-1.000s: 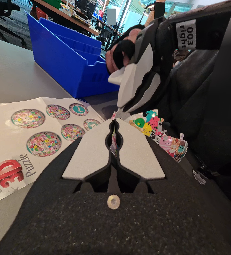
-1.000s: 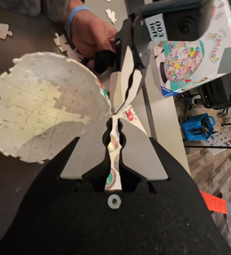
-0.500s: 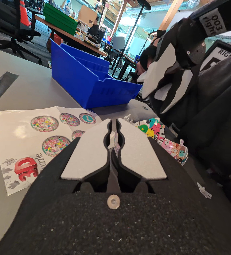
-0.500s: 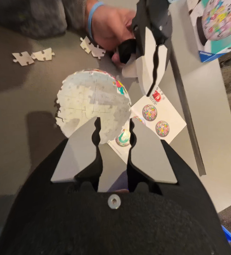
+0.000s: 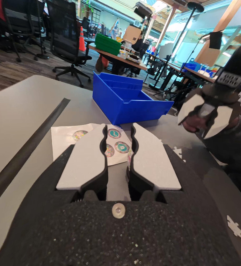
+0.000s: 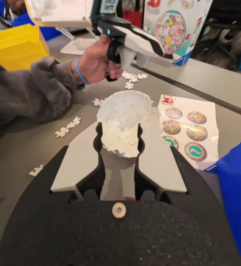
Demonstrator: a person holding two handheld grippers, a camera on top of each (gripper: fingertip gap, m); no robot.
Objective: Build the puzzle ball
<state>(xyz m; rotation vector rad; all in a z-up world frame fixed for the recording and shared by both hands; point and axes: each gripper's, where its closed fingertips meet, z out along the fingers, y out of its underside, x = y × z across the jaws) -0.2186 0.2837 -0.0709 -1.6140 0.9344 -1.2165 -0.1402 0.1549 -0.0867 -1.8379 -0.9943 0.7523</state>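
Left wrist view: left tool (image 5: pixel 119 129) spread wide, nothing between its fingers, hanging above the grey bench (image 5: pixel 23 103). Beyond the fingertips, a white instruction sheet (image 5: pixel 63 138) printed with round pictures, lying flat. Farther off, a blue bin (image 5: pixel 125 106) on the bench, open side toward the right. At far right, right tool (image 5: pixel 204 115) blurred, fingers parted, nothing seen between them. A sliver of the coloured puzzle shell showing just inside the right finger. Two loose white pieces (image 5: pixel 178 152) on the dark mat at right, another one (image 5: pixel 234 228) nearer.

Right wrist view: right tool (image 6: pixel 119 125) spread, empty, poised over the half-built puzzle ball (image 6: pixel 124 109). Shell lying on the bench with its white hollow inside facing up, edge jagged, just left of the instruction sheet (image 6: pixel 188 126) and overlapping its corner. Left tool (image 6: pixel 158 50) up beyond it, held in a hand (image 6: pixel 94 64) with a blue wristband, grey sleeve behind. Loose pieces (image 6: pixel 68 128) scattered left of the shell, more (image 6: pixel 132 77) on its far side. Puzzle box (image 6: pixel 170 28) standing at the far right, yellow bin (image 6: pixel 14 47) at far left.
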